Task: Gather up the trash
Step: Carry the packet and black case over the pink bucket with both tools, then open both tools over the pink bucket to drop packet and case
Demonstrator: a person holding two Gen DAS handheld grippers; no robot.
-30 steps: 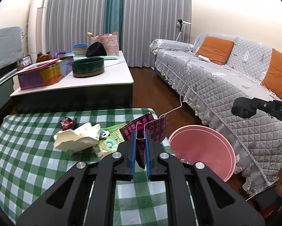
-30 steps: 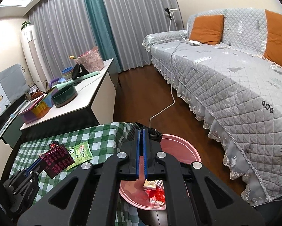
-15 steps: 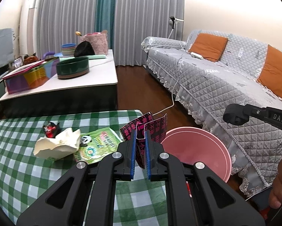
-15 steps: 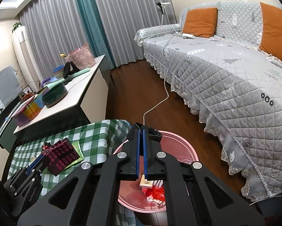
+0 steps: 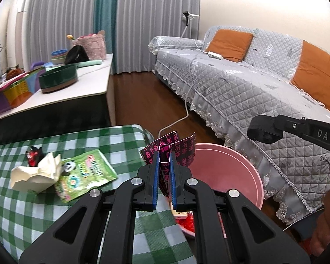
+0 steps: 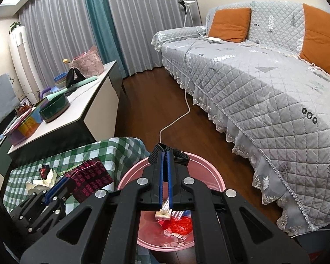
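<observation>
Over the pink bin's point(image 6: 217, 179) rim, right gripper point(image 6: 165, 154) pinches a black elastic band point(image 6: 178, 155); beside the bin, left gripper point(image 5: 164, 154) clamps a black-and-pink wrapper point(image 5: 182, 148) above the checkered table edge point(image 5: 125, 134).

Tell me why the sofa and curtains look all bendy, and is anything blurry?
Left wrist view: the fisheye lens curves the sofa and curtains, with dark corners; the wrapper is sharp. Right wrist view: same bending on the sofa; the pink bin looks clear, evenly lit.
</observation>
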